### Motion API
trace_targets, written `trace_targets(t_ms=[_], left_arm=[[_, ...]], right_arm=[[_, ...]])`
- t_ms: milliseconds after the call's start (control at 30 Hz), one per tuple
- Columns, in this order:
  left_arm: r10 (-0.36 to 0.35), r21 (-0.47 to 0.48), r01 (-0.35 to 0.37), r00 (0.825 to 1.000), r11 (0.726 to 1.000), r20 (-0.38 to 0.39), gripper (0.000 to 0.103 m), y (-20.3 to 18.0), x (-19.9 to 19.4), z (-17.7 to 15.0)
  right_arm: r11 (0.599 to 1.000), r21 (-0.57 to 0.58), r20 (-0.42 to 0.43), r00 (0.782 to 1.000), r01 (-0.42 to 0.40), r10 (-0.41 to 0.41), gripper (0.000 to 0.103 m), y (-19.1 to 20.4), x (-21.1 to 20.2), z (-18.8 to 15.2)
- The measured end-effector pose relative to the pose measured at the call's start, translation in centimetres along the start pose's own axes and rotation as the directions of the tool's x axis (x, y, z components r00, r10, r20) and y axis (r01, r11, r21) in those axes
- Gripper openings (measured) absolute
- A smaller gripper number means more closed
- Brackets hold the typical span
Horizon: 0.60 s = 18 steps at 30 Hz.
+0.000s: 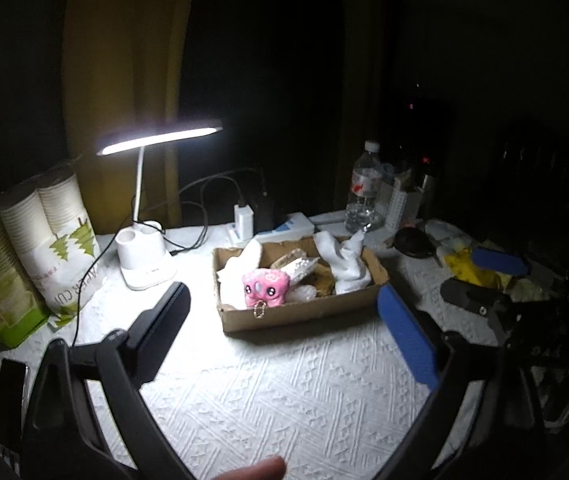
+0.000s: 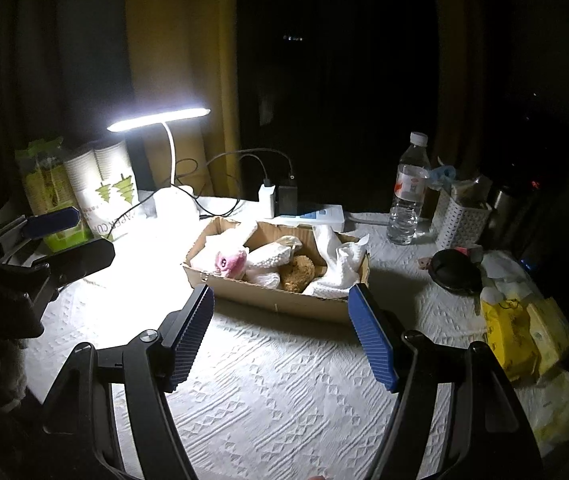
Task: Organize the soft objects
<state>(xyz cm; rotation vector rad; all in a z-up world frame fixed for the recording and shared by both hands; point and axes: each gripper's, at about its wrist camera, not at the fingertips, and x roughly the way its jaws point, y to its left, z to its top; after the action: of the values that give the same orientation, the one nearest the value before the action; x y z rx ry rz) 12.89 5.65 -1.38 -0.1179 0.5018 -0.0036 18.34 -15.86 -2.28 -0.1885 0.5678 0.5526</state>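
Behind cardboard box [image 2: 276,300]: desk lamp [image 2: 164,120] | charger [image 2: 267,198] | water bottle [image 2: 408,196]

Items behind the water bottle [image 1: 364,190] are lost in darkness.

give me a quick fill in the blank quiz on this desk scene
1. The pink plush toy lies inside the ____ box.
2. The desk lamp is switched ____.
3. Both the left tongs and the right tongs are ____.

Missing words: cardboard; on; open
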Motion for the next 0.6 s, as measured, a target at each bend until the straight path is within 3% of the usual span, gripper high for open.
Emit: trace_targets(t_ms=[233, 600], left_arm=[[0.001, -0.014, 0.000, 0.999, 1.000, 0.046, 0.096, 0.0, -2.5, 0.4], [0.020, 0.040, -0.024, 0.994, 0.999, 0.106, 0.096, -1.3, -6.3, 0.5]], right_arm=[[1.000, -0.002, 0.034, 0.999, 0.027, -0.027, 0.073, 0.8, -2.7, 0.1], [1.000, 0.004, 0.108, 0.994, 0.026, -0.026, 0.073, 1.6, -6.4, -0.4]])
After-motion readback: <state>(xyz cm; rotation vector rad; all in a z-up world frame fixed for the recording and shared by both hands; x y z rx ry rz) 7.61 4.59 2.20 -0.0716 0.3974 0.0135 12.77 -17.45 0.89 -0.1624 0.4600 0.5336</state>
